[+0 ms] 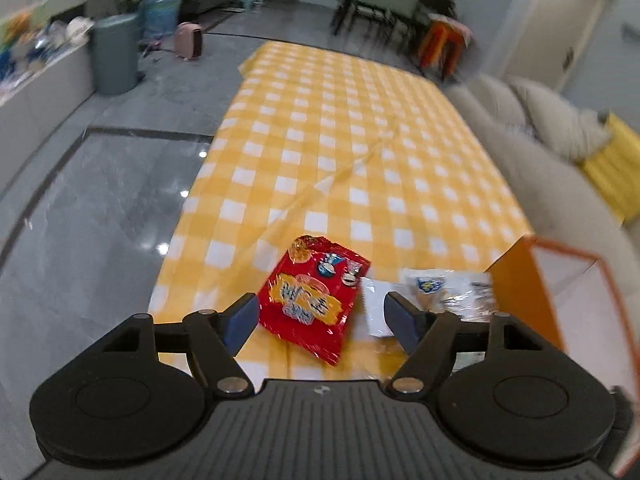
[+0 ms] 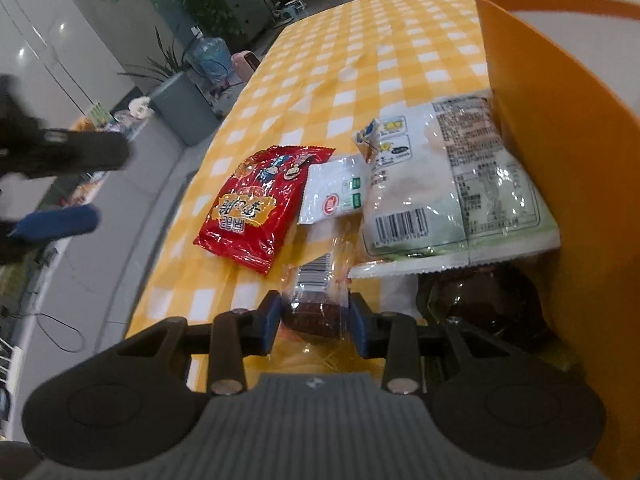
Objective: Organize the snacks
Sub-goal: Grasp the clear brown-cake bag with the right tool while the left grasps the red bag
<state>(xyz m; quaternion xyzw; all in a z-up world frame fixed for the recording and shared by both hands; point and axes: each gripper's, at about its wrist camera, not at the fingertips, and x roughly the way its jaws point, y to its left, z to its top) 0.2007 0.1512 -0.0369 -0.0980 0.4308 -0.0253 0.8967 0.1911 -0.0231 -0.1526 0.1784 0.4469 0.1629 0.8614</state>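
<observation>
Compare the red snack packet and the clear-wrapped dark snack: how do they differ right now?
The red snack packet is opaque with printed artwork; the clear-wrapped dark snack shows its brown contents through the film. The red packet lies free on the checked tablecloth, under the open left gripper; the clear-wrapped one sits clamped in the right gripper. The red packet looks larger. Both are sealed snacks outside the orange box.

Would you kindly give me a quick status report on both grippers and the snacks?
Left gripper open above red packet. Right gripper shut on clear-wrapped snack. Orange box close on the right, white bag against it.
</observation>
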